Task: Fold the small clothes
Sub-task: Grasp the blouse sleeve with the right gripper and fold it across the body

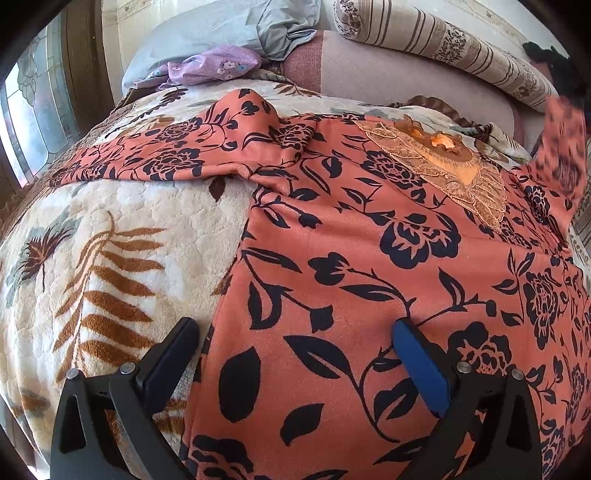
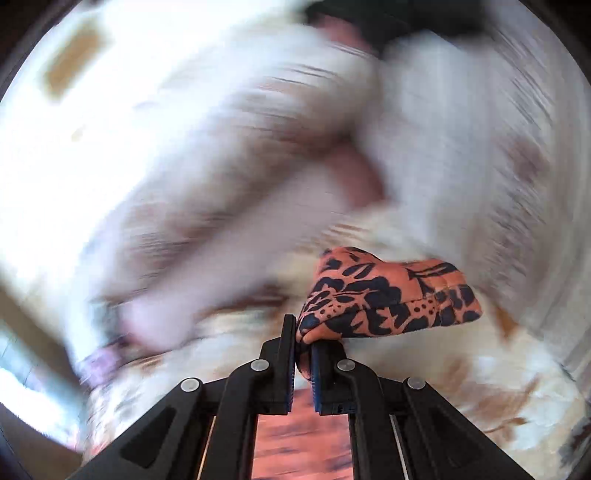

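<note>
An orange top with a dark floral print point(image 1: 351, 258) lies spread on a cream leaf-patterned blanket point(image 1: 110, 258), its left sleeve point(image 1: 184, 155) stretched out to the left and a lace panel point(image 1: 443, 166) at the neck. My left gripper point(image 1: 295, 332) is open, its fingers straddling the garment's lower left edge. My right gripper point(image 2: 303, 339) is shut on the cuff of the right sleeve point(image 2: 388, 295) and holds it lifted. That raised sleeve shows blurred at the right in the left wrist view point(image 1: 561, 147). The right wrist view is heavily motion-blurred.
A striped bolster pillow point(image 1: 443, 40) and a grey-blue pillow point(image 1: 221, 33) lie at the head of the bed. A purple floral cloth point(image 1: 210, 66) sits by the grey pillow. A window point(image 1: 33, 110) is at the far left.
</note>
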Tool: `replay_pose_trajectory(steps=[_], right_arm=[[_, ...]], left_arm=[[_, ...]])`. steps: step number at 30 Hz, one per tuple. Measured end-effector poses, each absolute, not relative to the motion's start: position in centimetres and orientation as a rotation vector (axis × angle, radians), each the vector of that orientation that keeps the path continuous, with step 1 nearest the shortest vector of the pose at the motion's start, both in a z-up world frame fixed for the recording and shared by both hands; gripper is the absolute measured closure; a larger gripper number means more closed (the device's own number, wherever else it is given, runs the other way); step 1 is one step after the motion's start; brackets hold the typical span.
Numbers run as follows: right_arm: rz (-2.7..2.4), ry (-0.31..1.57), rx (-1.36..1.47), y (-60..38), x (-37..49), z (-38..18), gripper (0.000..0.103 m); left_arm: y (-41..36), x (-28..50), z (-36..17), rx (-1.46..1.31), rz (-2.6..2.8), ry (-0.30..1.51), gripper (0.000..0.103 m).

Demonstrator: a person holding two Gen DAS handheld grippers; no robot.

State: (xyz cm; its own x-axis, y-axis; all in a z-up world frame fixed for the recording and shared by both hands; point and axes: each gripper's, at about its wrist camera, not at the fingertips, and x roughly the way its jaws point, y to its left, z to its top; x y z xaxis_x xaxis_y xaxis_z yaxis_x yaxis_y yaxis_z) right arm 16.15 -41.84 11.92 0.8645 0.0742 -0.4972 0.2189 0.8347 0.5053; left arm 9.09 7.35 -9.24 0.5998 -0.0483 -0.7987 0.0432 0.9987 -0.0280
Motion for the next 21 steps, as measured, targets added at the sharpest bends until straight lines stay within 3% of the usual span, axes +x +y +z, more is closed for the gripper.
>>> replay_pose_trajectory(steps=[4, 6, 7, 10, 12, 15, 18, 21], right_arm=[[0.107, 0.504, 0.579, -30.4, 15.1, 13.4, 0.092], [0.19, 0.586, 0.628, -25.5, 15.3, 9.5, 0.055], [0.213, 0.639, 0.663, -23.5, 15.8, 6.8, 0.004], [0.225, 0.902, 0.692, -17.9, 16.4, -3.5, 0.001], [0.231, 1.016, 0.661, -16.2, 15.5, -7.8, 0.014], [0.219, 0.973, 0.622, -17.5, 13.1, -7.8, 0.016], [0.157, 0.858, 0.568, -21.4, 10.8, -3.7, 0.016], [0.046, 0.756, 0.503, -24.2, 8.1, -2.1, 0.011]], left_arm=[[7.5, 8.9, -9.2, -0.013, -0.059, 0.926, 0.0], [7.6, 8.9, -9.1, -0.016, -0.061, 0.928, 0.0], [7.6, 8.9, -9.1, -0.016, -0.062, 0.928, 0.0], [7.6, 8.9, -9.2, -0.016, -0.063, 0.928, 0.0], [7.6, 8.8, -9.1, -0.018, -0.068, 0.926, 0.0], [7.5, 8.8, -9.2, -0.016, -0.061, 0.926, 0.0], [7.3, 8.9, -9.2, -0.005, -0.052, 0.923, 0.0], [7.2, 8.8, -9.3, -0.01, -0.053, 0.923, 0.0]])
